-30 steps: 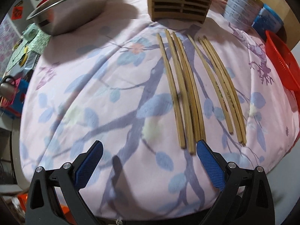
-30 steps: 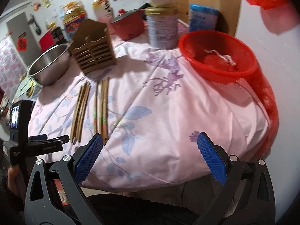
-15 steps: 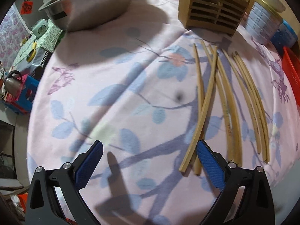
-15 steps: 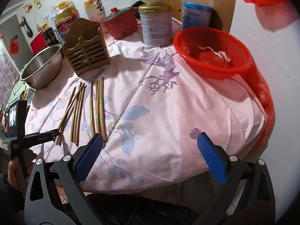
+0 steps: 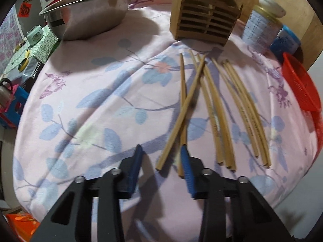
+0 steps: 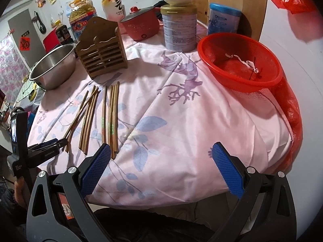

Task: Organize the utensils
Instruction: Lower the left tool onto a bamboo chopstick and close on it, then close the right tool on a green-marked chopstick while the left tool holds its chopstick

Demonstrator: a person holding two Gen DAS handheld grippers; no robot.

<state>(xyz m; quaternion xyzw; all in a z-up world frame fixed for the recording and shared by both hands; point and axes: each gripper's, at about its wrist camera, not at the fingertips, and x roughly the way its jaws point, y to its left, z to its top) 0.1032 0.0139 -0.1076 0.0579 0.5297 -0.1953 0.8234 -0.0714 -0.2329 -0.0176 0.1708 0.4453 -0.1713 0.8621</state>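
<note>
A steel bowl [image 5: 88, 14], wooden utensil holder [image 5: 203, 18], tin [image 5: 262, 32] and red basket [image 6: 240, 60] ring the table's far edge. The chopsticks [image 5: 218, 111] lie lengthwise toward the holder near the front edge; one skewed chopstick [image 5: 181, 113], straight a second ago, now crosses its neighbour. The left gripper [image 5: 160, 151] is closing, that stick's near end between its fingers, not yet pinched. The right gripper [image 6: 160, 151] hangs released.

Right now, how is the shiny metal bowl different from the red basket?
The steel bowl is shiny solid metal; the red basket is plastic mesh. The bowl stands at the table's far left, the basket at the far right, beside the wall. The basket holds a pale cord; the bowl looks empty. Both are round, open and upright.
</note>
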